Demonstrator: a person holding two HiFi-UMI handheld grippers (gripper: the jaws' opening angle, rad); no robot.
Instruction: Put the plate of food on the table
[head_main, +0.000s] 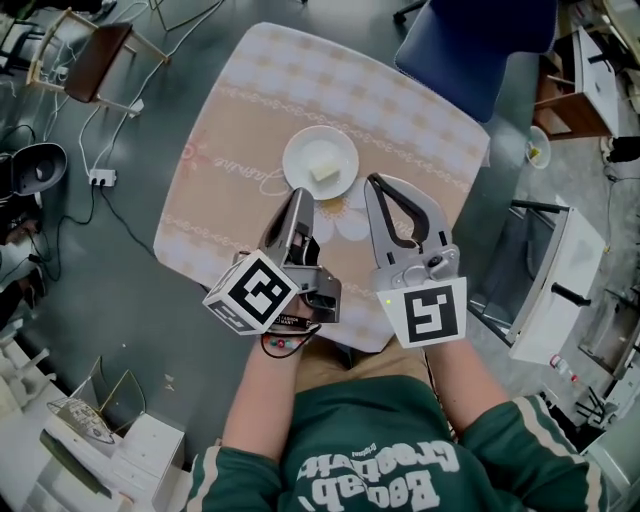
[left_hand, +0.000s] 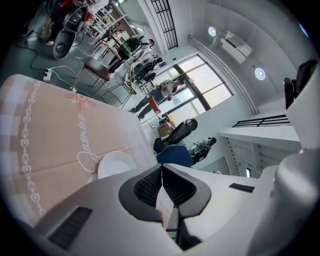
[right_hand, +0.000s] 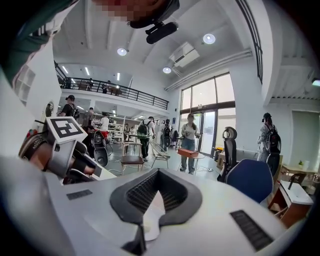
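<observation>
Near the middle of the desk (head_main: 250, 110) the plate of food (head_main: 320, 162) is set down, so the left tongs (head_main: 297, 198) and right tongs (head_main: 373, 184), both closed on nothing, are best drawn clear without brushing its rim.

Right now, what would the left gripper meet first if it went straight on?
Most likely the plate, just ahead of the left gripper in the head view; its own view shows the plate slightly left, so it might meet the table beside it instead.
</observation>
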